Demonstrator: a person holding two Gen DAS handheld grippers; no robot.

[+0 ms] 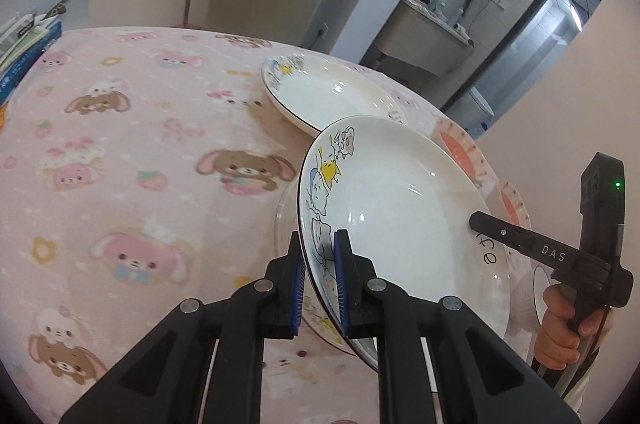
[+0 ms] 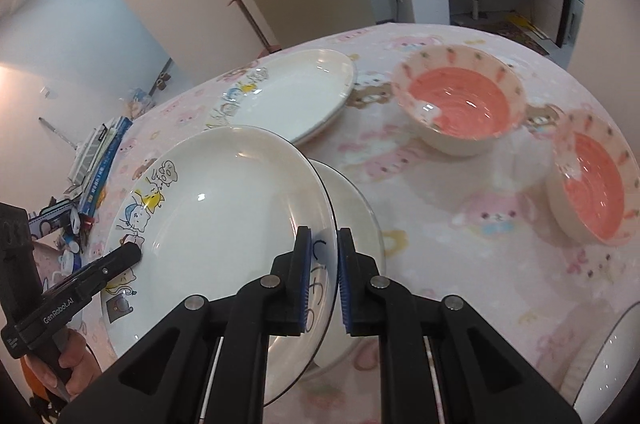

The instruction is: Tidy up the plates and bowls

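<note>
The cartoon plate (image 2: pixel 216 207) is held tilted above the pink tablecloth (image 1: pixel 132 151), gripped at opposite rims; the left gripper (image 1: pixel 320 284) is clenched on its rim over the drawn animals, and the right gripper (image 2: pixel 323 284) is clenched on the rim by the black lettering; a hand (image 1: pixel 560 324) holds the right tool's handle at the right edge of the left wrist view.

Just beneath the held plate lies a second plate (image 2: pixel 352 216), its rim showing past the right side; a third plate (image 2: pixel 296 91) sits farther off toward the table's far edge, apart from both; that makes three plates clearly in view, and a white rim (image 2: pixel 608 352) at the near right corner may be another dish, which cannot be told.

Two pink bowls stand to the right: the far bowl (image 2: pixel 460 99) and the right bowl (image 2: pixel 592 179), close together but apart; open cloth lies between the bowls and the plates; a pile of books (image 2: pixel 100 159) sits at the table's left edge.
</note>
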